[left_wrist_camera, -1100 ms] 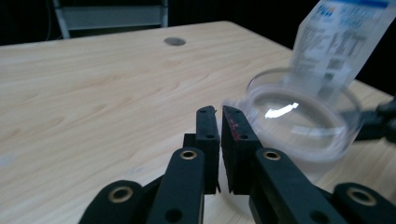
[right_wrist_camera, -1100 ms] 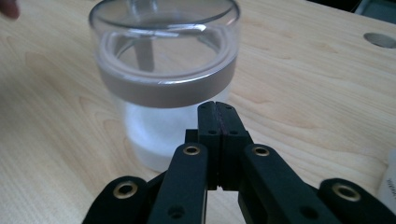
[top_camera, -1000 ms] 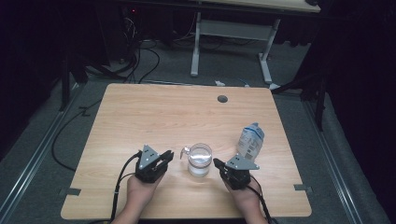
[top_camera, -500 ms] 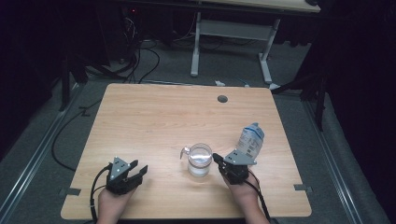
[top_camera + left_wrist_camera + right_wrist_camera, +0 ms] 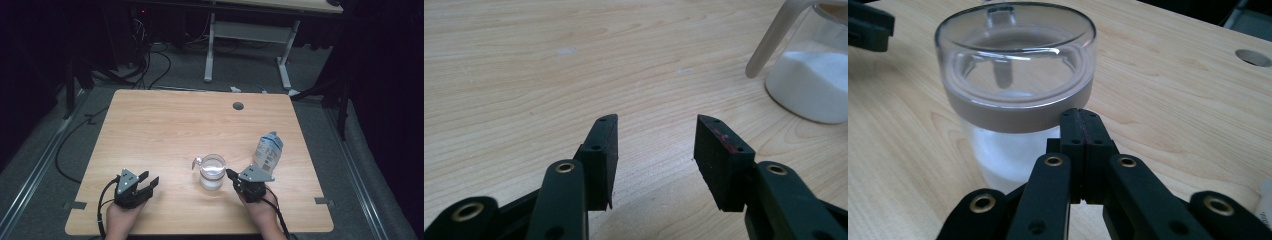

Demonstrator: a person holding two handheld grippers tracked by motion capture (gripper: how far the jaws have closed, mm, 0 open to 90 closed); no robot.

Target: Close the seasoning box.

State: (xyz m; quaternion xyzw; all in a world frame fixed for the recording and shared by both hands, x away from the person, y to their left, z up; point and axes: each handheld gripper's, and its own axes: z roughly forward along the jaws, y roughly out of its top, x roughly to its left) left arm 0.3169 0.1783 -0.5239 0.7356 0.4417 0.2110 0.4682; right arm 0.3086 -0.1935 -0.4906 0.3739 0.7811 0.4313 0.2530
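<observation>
Jar: clear glass jar (image 5: 212, 172) with a pale band under its rim, a curved side handle (image 5: 774, 37) and white powder in its lower part; it stands upright on the table, toward the near edge and slightly right of centre, between the two grippers.
Right gripper: black two-jaw gripper (image 5: 1082, 131) held in the person's right hand (image 5: 260, 212); its jaws are pressed together with nothing between them, and their tips sit just beside the jar's wall, below the band; whether they touch the glass cannot be told.
Left gripper: black two-jaw gripper (image 5: 656, 140) held in the person's left hand (image 5: 121, 219), low over the table near the front left, well apart from the jar; its jaws have just been opening and now stand parted with only bare wood seen between them.
Bottle: clear plastic bottle (image 5: 267, 151) with a blue-and-white label, tilted, just beyond the right gripper and to the right of the jar.
Table: light wooden tabletop (image 5: 170, 130) with a round cable hole (image 5: 238, 106) near its far edge.
</observation>
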